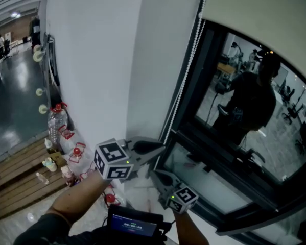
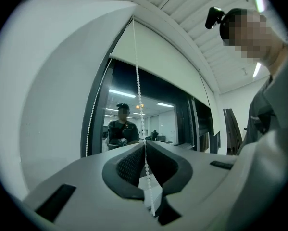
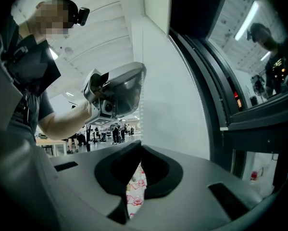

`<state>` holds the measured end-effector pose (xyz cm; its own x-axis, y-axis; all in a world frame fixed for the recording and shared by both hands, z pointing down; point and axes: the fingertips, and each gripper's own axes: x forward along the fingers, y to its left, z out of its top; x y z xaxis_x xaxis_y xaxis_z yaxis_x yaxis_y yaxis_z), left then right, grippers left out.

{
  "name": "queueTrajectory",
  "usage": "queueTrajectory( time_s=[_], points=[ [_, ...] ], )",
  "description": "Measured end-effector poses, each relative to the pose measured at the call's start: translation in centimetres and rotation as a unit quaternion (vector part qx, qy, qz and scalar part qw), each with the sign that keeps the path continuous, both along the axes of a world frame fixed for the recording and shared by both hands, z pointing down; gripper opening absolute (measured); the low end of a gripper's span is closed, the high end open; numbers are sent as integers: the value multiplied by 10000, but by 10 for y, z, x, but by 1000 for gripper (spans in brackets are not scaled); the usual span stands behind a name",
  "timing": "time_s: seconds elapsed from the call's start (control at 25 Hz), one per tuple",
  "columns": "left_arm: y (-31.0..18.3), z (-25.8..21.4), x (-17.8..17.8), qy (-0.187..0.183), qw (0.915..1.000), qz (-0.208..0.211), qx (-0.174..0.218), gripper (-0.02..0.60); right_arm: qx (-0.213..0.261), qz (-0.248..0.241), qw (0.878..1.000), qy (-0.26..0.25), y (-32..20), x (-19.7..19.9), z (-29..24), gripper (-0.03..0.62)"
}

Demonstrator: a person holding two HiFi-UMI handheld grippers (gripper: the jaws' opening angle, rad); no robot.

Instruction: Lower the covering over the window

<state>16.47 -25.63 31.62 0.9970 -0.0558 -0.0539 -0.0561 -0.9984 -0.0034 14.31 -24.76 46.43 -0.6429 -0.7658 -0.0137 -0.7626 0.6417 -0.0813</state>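
A pale roller blind (image 1: 265, 9) hangs rolled high over the dark window (image 1: 275, 152). Its white bead chain (image 1: 186, 80) runs down the window's left frame. In the left gripper view the chain (image 2: 138, 81) drops from the blind (image 2: 168, 66) straight into my left gripper (image 2: 144, 147), which is shut on it. My right gripper (image 3: 140, 147) sits just below the left gripper (image 3: 117, 93), and the thin chain (image 3: 140, 109) meets its closed jaws. In the head view the left gripper (image 1: 160, 148) is above the right gripper (image 1: 158, 175), both beside the frame's lower left corner.
A white wall (image 1: 96, 60) stands left of the window. At its foot are plastic bottles (image 1: 55, 124), red-capped items and a wooden pallet (image 1: 15, 177). A small lit screen (image 1: 135, 222) sits near my body. The glass reflects a person (image 1: 252, 103).
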Motion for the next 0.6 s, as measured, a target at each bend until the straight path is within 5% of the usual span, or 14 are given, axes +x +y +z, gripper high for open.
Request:
queueTrajectory(
  time_s=[0.28,0.6],
  points=[
    [3,-2,-4,58,9999,-40,108,11,-251,114,9994,210,3,30,-37,48],
    [6,-2,-5,89,9999,-8,84,11,382,-249,9988,-179,5,35,-166,95]
  ],
)
